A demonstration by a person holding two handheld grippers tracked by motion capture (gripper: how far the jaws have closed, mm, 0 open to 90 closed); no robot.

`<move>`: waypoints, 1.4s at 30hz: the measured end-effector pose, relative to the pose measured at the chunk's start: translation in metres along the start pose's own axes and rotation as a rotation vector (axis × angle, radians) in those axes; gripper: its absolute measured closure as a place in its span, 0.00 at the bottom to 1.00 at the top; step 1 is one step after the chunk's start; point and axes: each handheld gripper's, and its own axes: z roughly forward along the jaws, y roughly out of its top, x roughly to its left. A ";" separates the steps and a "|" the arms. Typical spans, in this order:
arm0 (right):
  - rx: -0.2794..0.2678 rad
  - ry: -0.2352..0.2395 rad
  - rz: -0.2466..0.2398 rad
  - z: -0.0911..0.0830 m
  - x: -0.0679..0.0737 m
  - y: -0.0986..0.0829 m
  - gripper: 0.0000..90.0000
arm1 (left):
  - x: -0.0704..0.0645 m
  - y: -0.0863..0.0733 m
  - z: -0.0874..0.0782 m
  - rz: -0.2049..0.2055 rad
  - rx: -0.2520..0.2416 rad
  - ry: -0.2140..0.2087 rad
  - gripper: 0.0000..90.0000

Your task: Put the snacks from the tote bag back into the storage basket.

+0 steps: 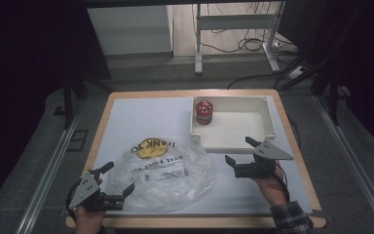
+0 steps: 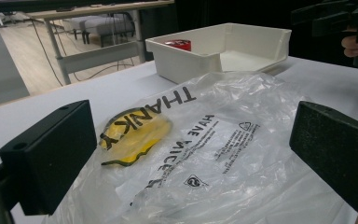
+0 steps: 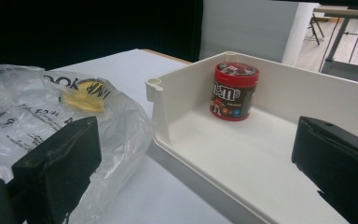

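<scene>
Bag [image 1: 168, 168] lies front-left on table [image 1: 126, 117]; tray [image 1: 233, 141] behind-right w/ can [image 1: 204, 112] in its left corner.

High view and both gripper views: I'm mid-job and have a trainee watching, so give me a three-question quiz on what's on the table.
1. True or false: the red candy tub stands upright inside the white tray.
2. Which thing lies in front of the left gripper? A) the clear plastic bag B) the tray C) the tub
3. Fill in: both grippers' jaws are ____, the right gripper included.

Key:
1. True; it stands in the tray's far left corner in the high view.
2. A; the left gripper view looks across the bag between its jaws.
3. Open, with nothing held between them.
</scene>
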 end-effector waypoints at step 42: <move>-0.012 -0.076 -0.004 -0.071 0.003 -0.013 0.01 | 0.000 -0.001 0.001 -0.002 0.004 -0.003 0.01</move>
